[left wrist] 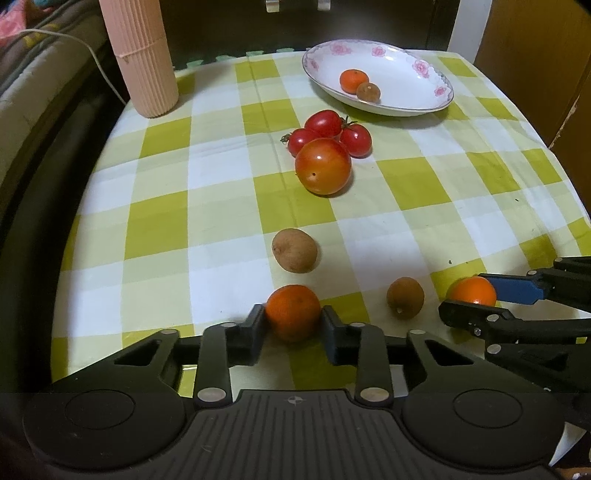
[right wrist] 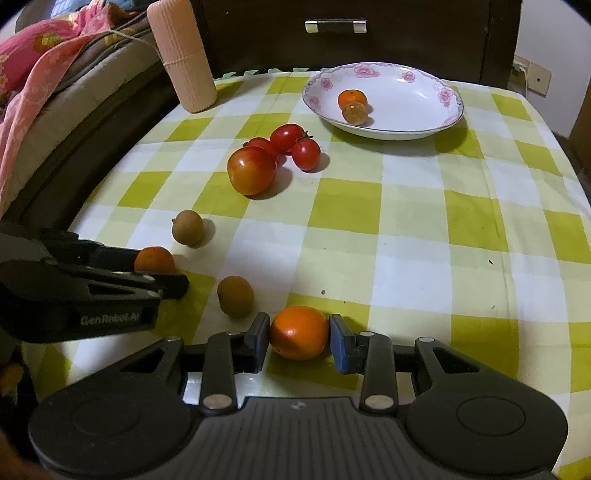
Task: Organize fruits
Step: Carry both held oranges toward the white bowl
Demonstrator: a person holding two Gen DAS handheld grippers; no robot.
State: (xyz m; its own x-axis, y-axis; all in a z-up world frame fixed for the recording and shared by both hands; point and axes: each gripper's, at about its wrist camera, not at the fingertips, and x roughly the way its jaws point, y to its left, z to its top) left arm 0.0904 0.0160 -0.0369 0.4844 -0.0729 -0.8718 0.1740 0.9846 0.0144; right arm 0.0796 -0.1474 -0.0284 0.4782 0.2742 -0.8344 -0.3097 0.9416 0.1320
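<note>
On the green-and-white checked cloth, my left gripper (left wrist: 293,313) is shut on a small orange (left wrist: 291,302) near the front edge, one pad pressing each side. My right gripper (right wrist: 298,325) is likewise shut on another small orange (right wrist: 299,338), and both fruits rest on the cloth. Each gripper also shows at the edge of the other's view. Two brown round fruits (left wrist: 294,250) (left wrist: 405,297) lie loose just beyond the grippers. Further back sit a large tomato (left wrist: 323,166) and three small red tomatoes (left wrist: 323,123). A flowered white plate (left wrist: 406,74) at the back holds one orange (left wrist: 354,80) and one brown fruit (left wrist: 368,91).
A tall ribbed pink cylinder (left wrist: 142,55) stands at the back left corner. A bed with a quilt (right wrist: 44,74) runs along the table's left side. A dark cabinet with a drawer handle (right wrist: 335,26) stands behind the table.
</note>
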